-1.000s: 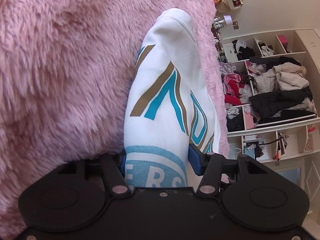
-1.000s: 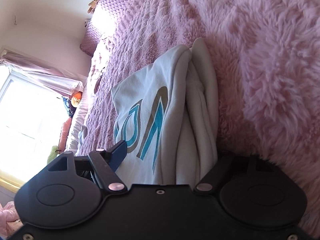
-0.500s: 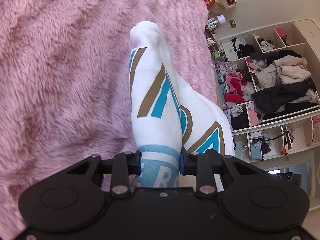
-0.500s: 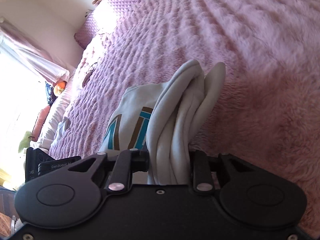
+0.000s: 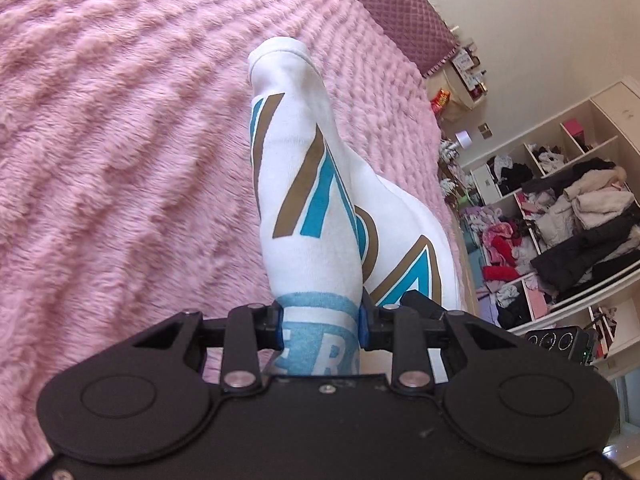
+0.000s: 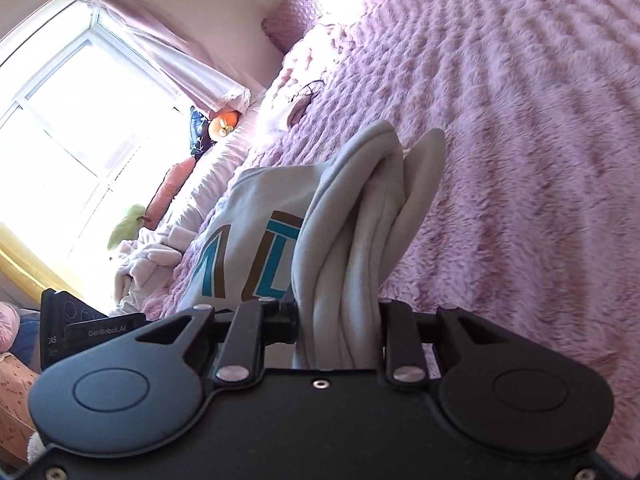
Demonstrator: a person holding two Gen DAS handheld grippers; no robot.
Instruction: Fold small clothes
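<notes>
A small white sweatshirt (image 5: pixel 308 216) with teal and brown lettering hangs bunched above the pink fluffy bedspread (image 5: pixel 120 140). My left gripper (image 5: pixel 320 326) is shut on one end of it, the blue pads pressing the fabric over a pale blue printed ring. In the right wrist view the same sweatshirt (image 6: pixel 352 232) shows as thick folded layers, with the lettered panel to the left. My right gripper (image 6: pixel 338 324) is shut on those layers. The other gripper's black body (image 6: pixel 80 332) shows at the lower left there, and the right one (image 5: pixel 560 340) shows at the right edge of the left view.
The bedspread (image 6: pixel 520 120) stretches far ahead in both views. White shelves (image 5: pixel 560 208) stuffed with clothes stand beyond the bed's right side. A bright window (image 6: pixel 60 120) with pink curtains, pillows and soft toys (image 6: pixel 224 122) lie along the bed's far left.
Both grippers closed from open onto the sweatshirt, then lifted it off the bedspread. The cloth now hangs bunched and the bed looks farther away.
</notes>
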